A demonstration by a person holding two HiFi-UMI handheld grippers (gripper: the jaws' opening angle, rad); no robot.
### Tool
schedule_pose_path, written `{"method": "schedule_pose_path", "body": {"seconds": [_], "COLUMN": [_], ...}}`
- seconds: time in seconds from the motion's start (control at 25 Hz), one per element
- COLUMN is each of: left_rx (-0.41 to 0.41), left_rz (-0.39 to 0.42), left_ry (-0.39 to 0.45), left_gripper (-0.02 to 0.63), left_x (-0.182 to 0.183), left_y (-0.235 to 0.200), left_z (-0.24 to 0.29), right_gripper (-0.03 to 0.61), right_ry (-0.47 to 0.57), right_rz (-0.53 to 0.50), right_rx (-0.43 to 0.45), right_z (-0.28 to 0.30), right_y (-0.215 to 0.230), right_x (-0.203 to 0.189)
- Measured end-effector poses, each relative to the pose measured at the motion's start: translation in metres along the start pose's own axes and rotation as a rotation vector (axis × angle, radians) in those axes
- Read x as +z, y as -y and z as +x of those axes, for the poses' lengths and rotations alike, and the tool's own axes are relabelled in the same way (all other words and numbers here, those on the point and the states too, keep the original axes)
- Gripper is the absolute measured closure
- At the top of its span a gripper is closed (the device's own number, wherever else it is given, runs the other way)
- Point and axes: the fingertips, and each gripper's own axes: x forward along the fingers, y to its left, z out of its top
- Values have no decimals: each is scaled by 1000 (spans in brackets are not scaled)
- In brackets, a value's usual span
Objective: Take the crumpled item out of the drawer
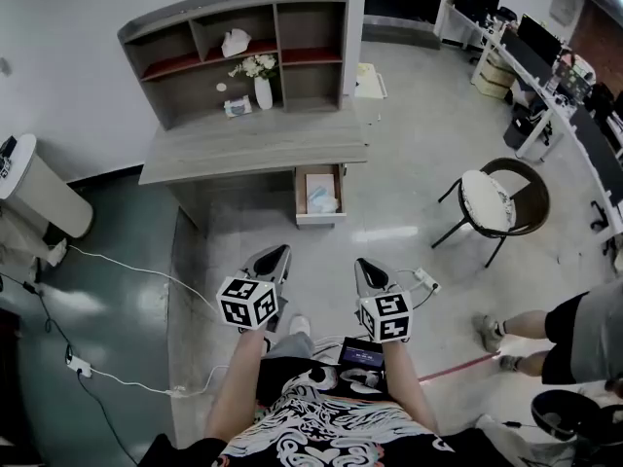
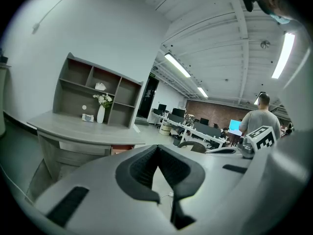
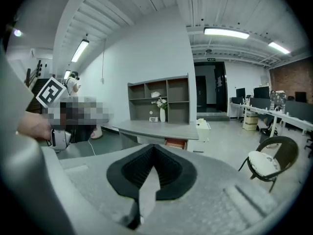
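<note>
The grey desk [image 1: 253,146] has one small drawer [image 1: 319,218] pulled open toward me at its right end. Inside lies a pale crumpled item [image 1: 322,199]. My left gripper [image 1: 275,254] and right gripper [image 1: 365,264] hover side by side over the floor, well short of the drawer, both shut and empty. In the left gripper view, the left gripper [image 2: 157,147] points at the desk [image 2: 83,133]. In the right gripper view, the right gripper [image 3: 153,147] faces the drawer's front [image 3: 175,143]. From these low views the drawer's inside is hidden.
A shelf unit [image 1: 243,47] with a white vase [image 1: 263,91] stands on the desk. A round-seat chair [image 1: 501,200] is at the right, a white bin [image 1: 39,195] at the left. Cables [image 1: 117,266] and a power strip [image 1: 424,280] lie on the floor. A person's legs [image 1: 545,334] are at the right.
</note>
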Motion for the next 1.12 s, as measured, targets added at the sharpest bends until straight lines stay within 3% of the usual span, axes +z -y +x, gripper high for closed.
{"method": "schedule_pose_path", "body": {"seconds": [0.56, 0.84, 1.12], "left_rx": [-7, 5, -28], "left_rz": [-14, -48, -71], "left_ry": [18, -6, -83], "left_gripper": [614, 614, 614], "left_x": [7, 17, 37], "left_y": [-11, -65, -128], "left_z": [31, 88, 175], "right_gripper": [574, 574, 574], "right_ry": [3, -45, -125], "right_rz": [25, 30, 17], "right_rx": [-9, 12, 1], "right_z": [20, 96, 190], "right_y": [29, 50, 78], "right_x": [2, 9, 31]}}
